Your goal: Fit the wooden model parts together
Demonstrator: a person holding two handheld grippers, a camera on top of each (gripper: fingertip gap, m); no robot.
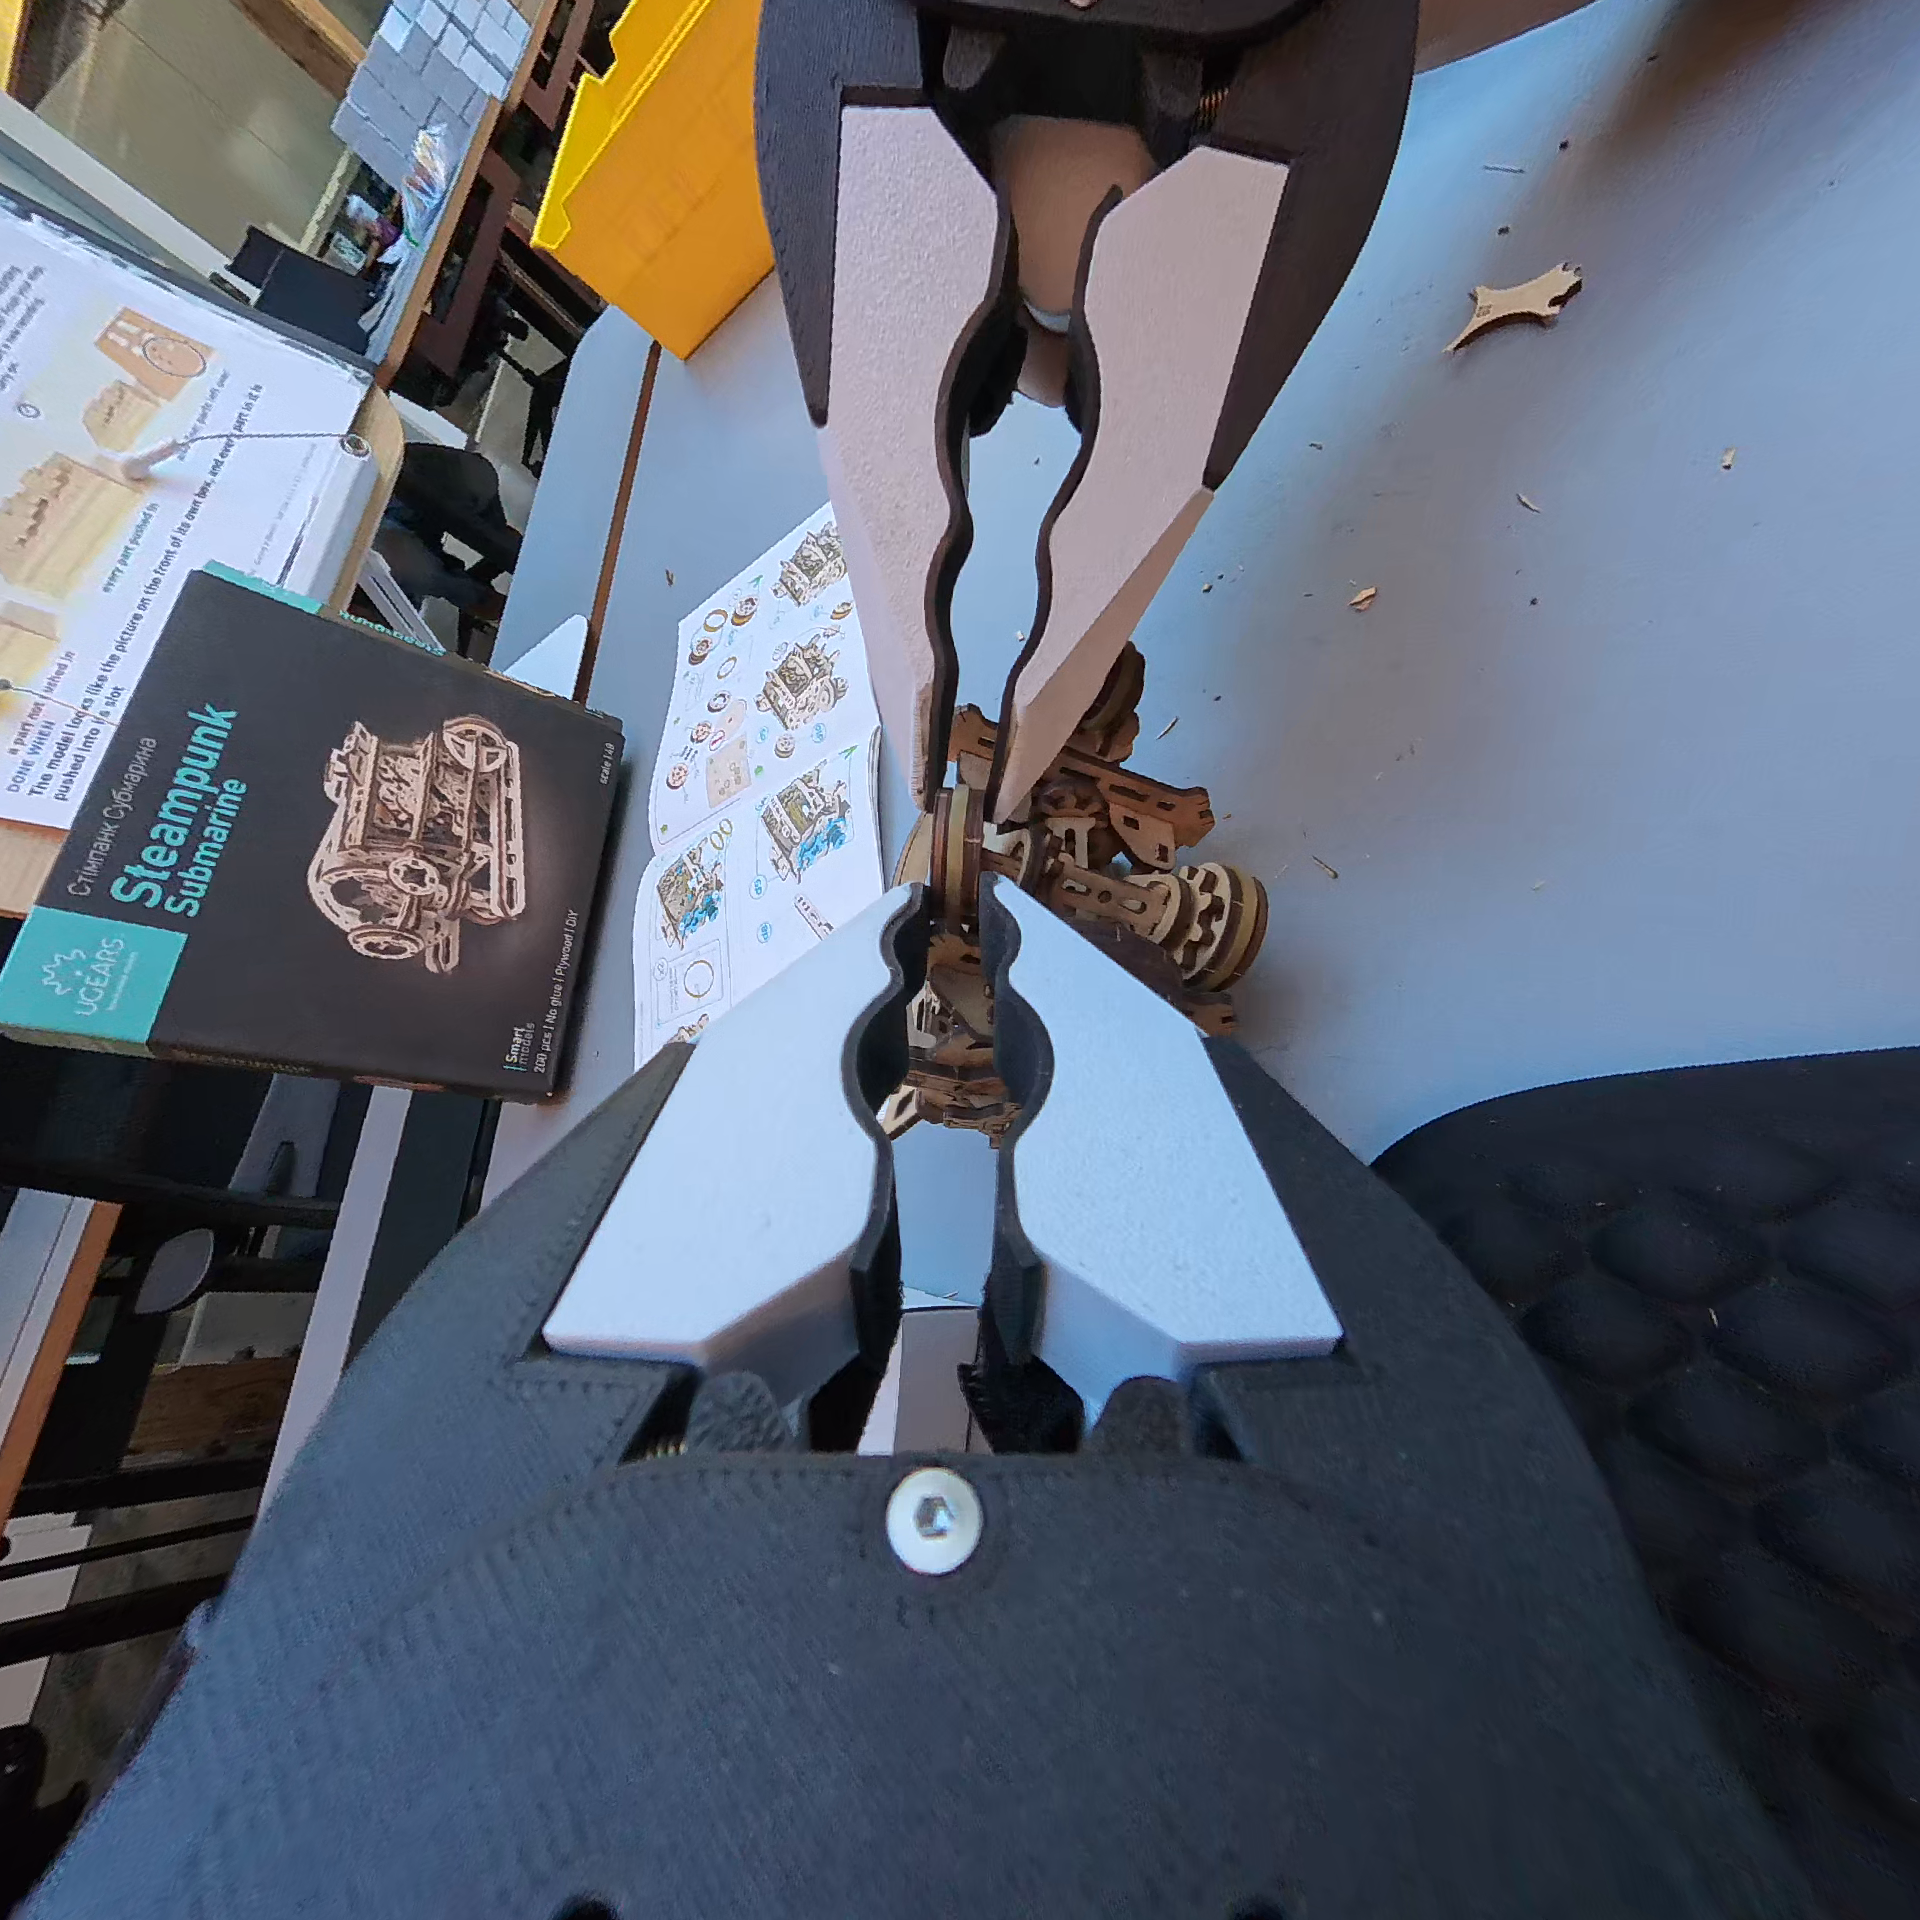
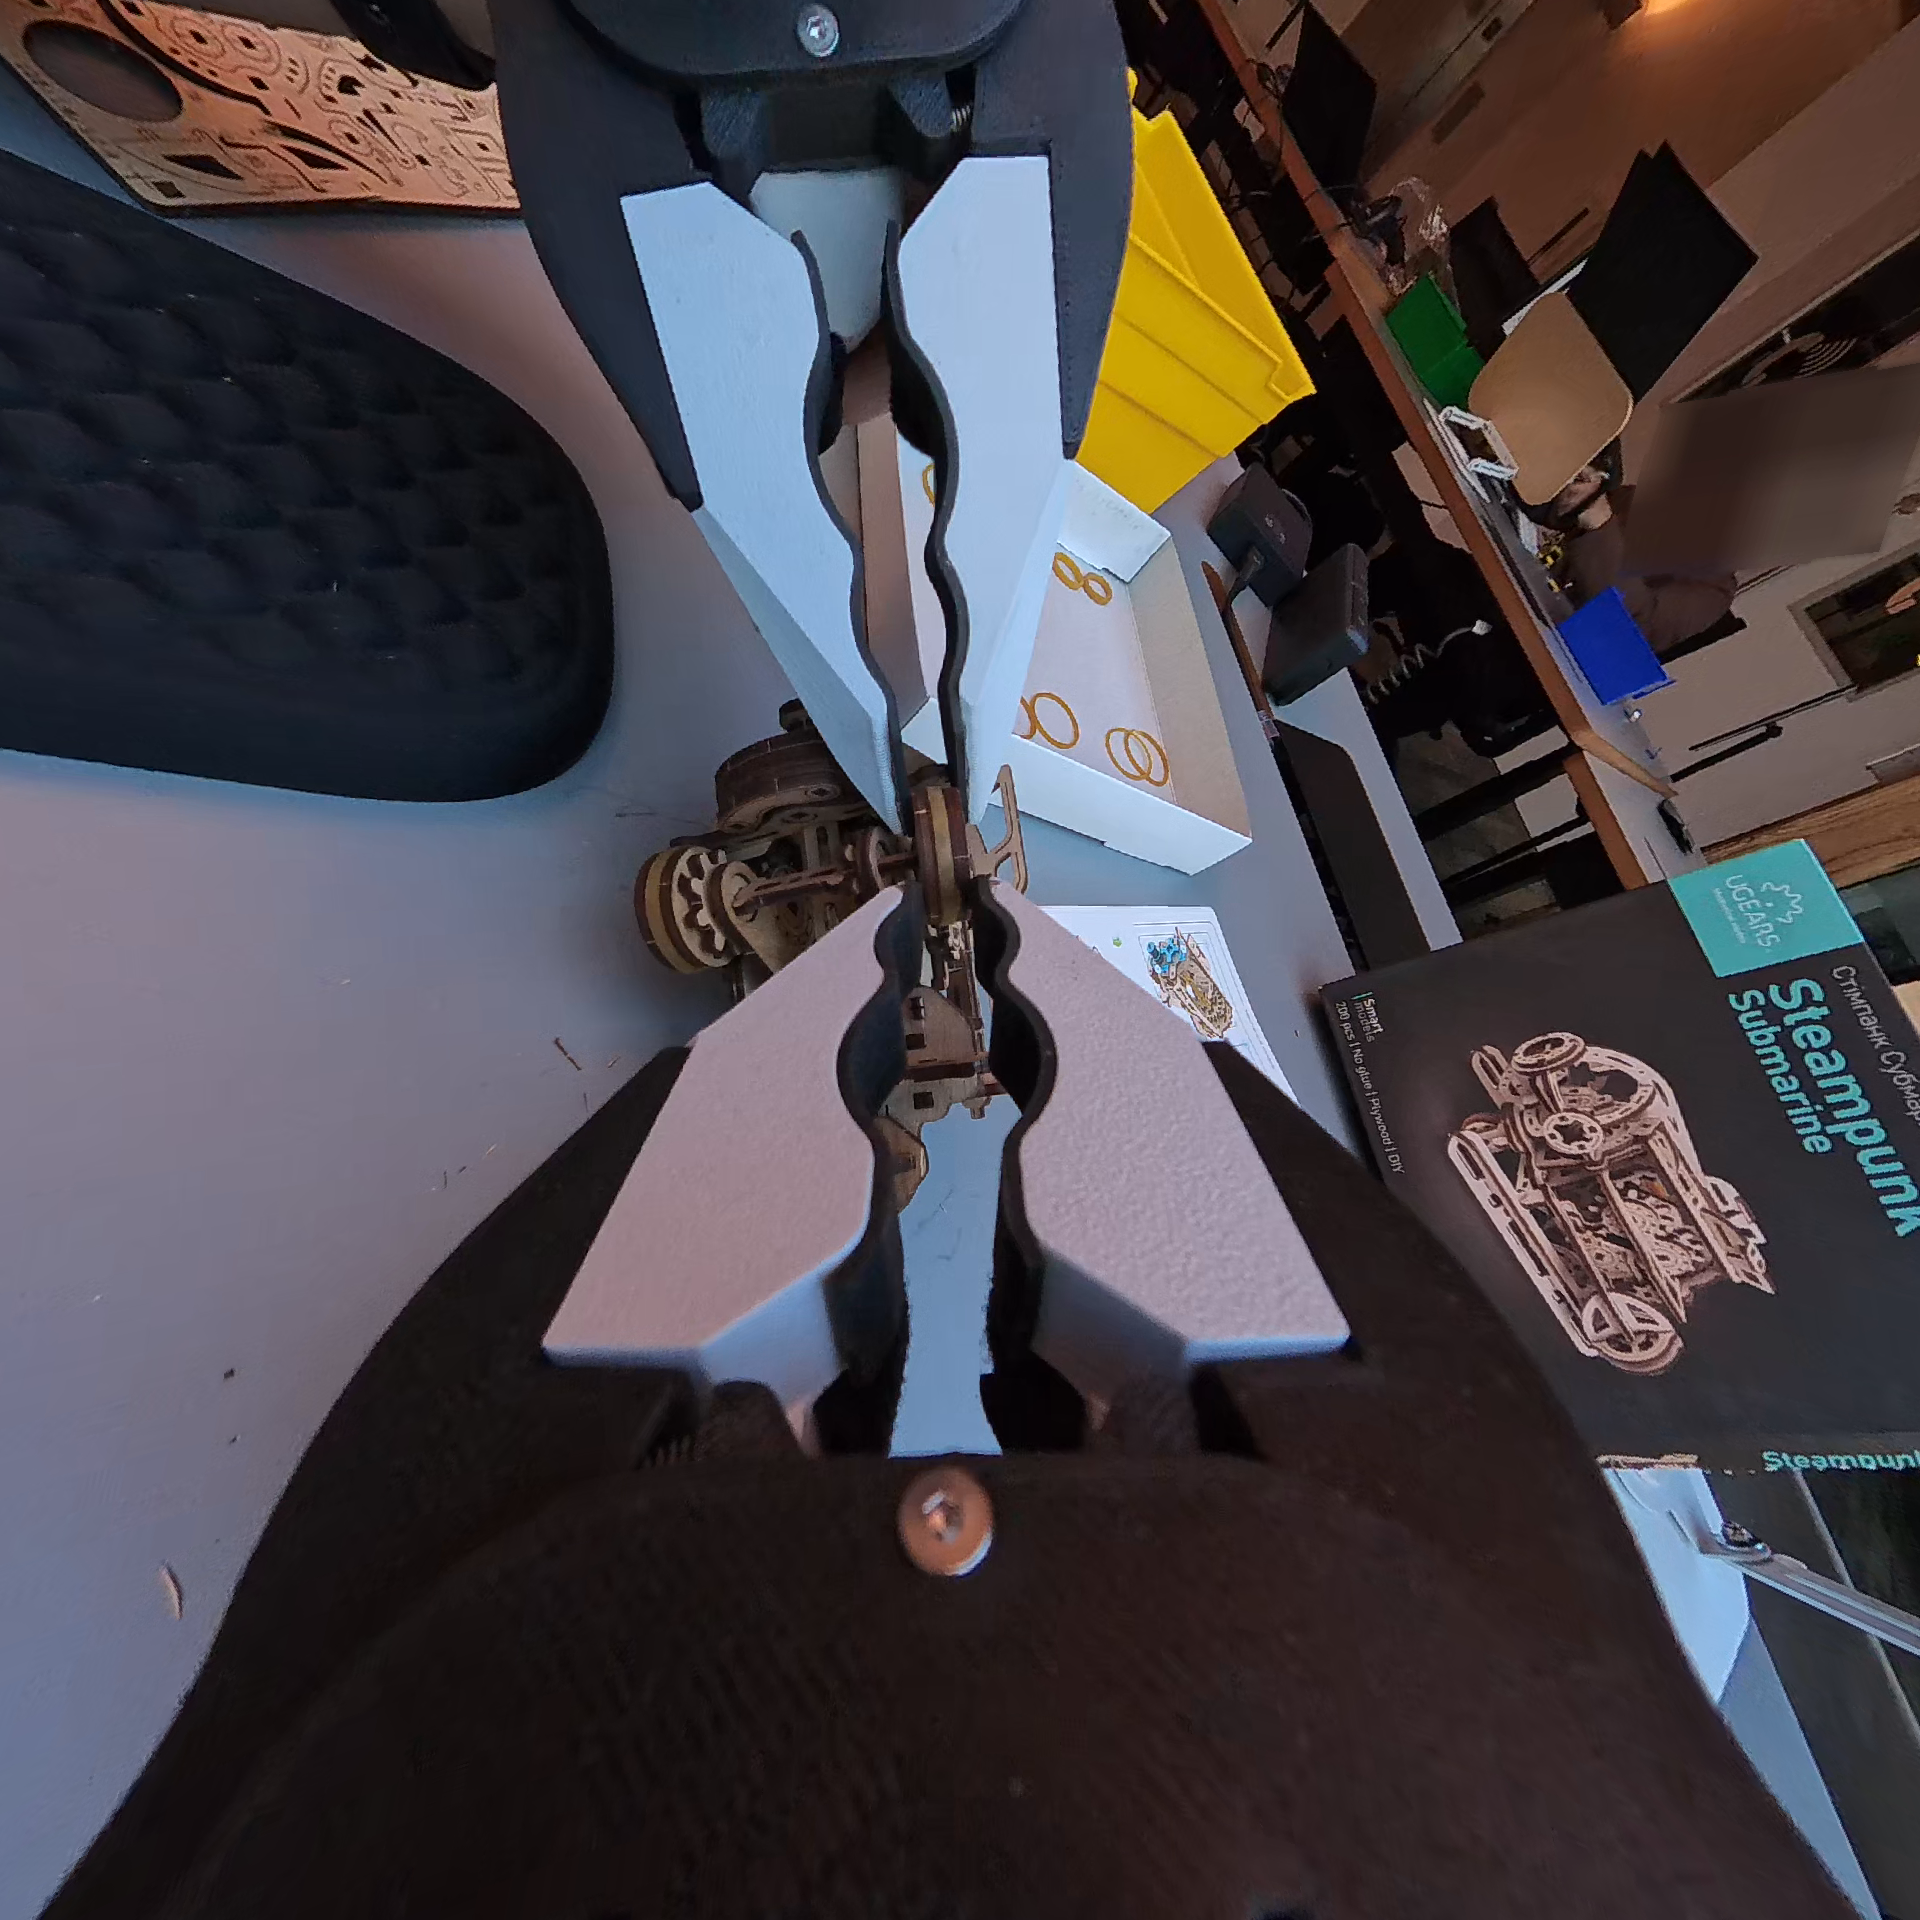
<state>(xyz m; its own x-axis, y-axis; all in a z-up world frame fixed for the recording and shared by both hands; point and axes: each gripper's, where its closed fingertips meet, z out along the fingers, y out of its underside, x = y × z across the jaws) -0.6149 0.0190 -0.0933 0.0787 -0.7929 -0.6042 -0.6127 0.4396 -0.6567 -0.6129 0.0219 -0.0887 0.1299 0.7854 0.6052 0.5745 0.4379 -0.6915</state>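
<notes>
Both grippers, left [image 1: 951, 899] and right [image 2: 940, 899], meet tip to tip, clamped on one disc [image 1: 958, 842], squeezing it together above the model [image 1: 1122, 883].

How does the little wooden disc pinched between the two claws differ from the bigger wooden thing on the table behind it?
The wooden disc is small and round; the wooden model is a larger cluster of gears and bars. The disc is pinched from opposite sides by the left gripper and right gripper; the model lies on the grey table. Both are pale brown wood.
</notes>
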